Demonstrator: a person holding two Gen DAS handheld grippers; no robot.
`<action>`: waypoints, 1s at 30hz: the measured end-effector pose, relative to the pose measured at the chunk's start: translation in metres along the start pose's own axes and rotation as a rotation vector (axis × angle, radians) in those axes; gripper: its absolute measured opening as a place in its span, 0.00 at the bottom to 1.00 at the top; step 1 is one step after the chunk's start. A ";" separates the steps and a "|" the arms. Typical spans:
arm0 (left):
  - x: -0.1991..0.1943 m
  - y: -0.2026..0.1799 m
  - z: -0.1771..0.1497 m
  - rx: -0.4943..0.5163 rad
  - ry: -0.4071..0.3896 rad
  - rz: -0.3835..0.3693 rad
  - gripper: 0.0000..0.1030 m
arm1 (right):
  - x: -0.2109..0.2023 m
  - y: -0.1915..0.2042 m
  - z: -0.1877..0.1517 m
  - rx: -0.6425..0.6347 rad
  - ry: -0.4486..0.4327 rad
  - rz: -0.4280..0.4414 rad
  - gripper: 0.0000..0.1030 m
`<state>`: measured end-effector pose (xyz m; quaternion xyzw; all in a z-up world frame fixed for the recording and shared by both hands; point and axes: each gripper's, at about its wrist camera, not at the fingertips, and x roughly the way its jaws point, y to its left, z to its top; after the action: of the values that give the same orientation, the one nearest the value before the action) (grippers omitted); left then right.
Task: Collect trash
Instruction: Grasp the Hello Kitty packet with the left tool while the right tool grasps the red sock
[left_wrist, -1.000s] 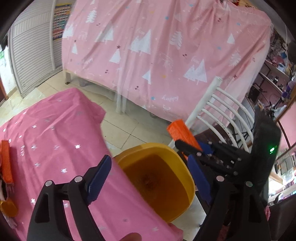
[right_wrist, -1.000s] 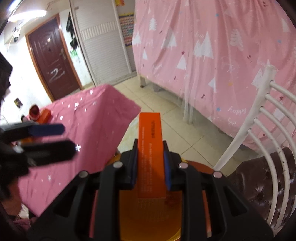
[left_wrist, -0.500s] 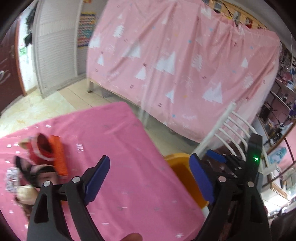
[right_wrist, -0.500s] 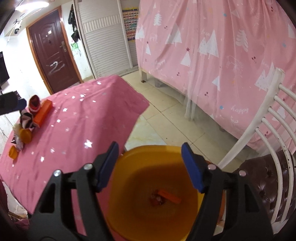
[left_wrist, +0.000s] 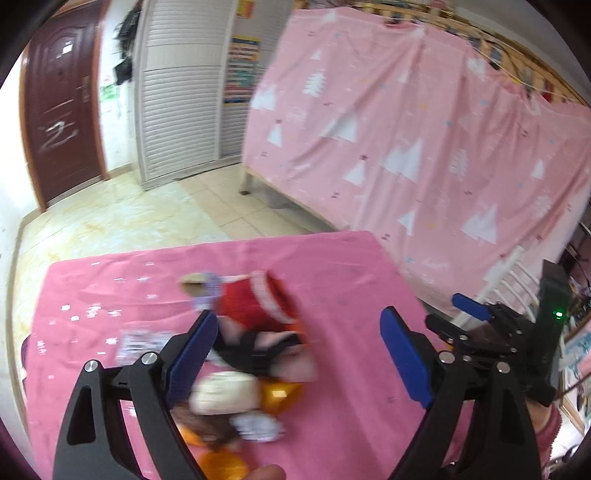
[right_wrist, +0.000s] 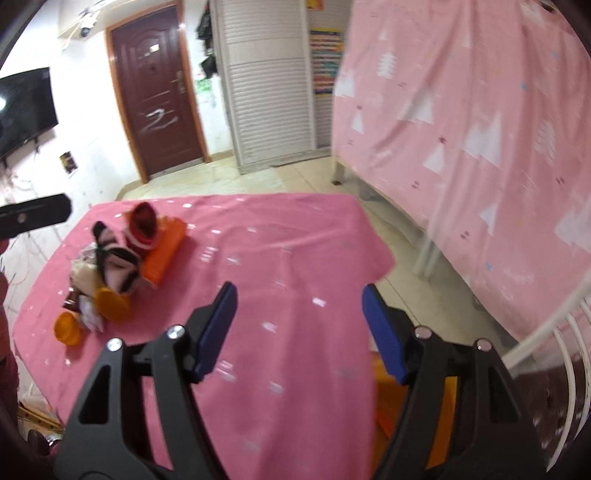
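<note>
1. Two wrist views, same pink tablecloth (right_wrist: 280, 266), different coverage.
2. Left view: left gripper (left_wrist: 295, 354) spread wide, nothing between the blue pads (left_wrist: 190, 354); it hangs right over the trash pile (left_wrist: 255, 354). Pile is blurred here: red cup w/ white rim (left_wrist: 258, 299), black-and-pink wrapper, cream lump, orange bits near the bottom edge.
3. Left view only: right gripper (left_wrist: 469, 314) seen from outside at the right edge, over the table's right side, green light on its body; white chair (left_wrist: 513, 280) behind it.
4. Right view: right gripper (right_wrist: 299, 325) released, pads apart, holding nothing; only bare cloth between them, well apart from the pile.
5. Right view only: pile (right_wrist: 114, 266) sharp, on the table's far left. Red cup (right_wrist: 142, 225) leans on an orange box (right_wrist: 164, 251); striped wrapper (right_wrist: 118, 266) beside it; two orange lids (right_wrist: 68, 328) nearest the camera.
6. Right view only: orange bin (right_wrist: 447, 402) peeks out low right, past the cloth's edge, partly hidden by the gripper; contents can't be seen.
7. Right view only: TV (right_wrist: 26, 107) on the left wall; a black finger of the left gripper (right_wrist: 35, 216) pokes in at the left edge.
8. Both views: brown door (right_wrist: 159, 99), pink tree-print curtain (right_wrist: 480, 122), tiled floor.
</note>
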<state>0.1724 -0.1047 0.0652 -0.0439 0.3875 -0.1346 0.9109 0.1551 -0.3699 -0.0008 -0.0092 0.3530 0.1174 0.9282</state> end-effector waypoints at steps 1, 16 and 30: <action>-0.001 0.009 0.001 -0.007 0.000 0.013 0.81 | 0.003 0.007 0.003 -0.011 0.002 0.007 0.65; 0.005 0.124 -0.008 -0.116 0.041 0.130 0.81 | 0.038 0.104 0.049 -0.142 0.016 0.113 0.66; 0.059 0.137 -0.030 -0.106 0.143 0.165 0.81 | 0.069 0.151 0.067 -0.212 0.059 0.151 0.66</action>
<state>0.2189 0.0112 -0.0217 -0.0501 0.4603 -0.0413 0.8854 0.2145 -0.2022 0.0142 -0.0841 0.3653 0.2233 0.8998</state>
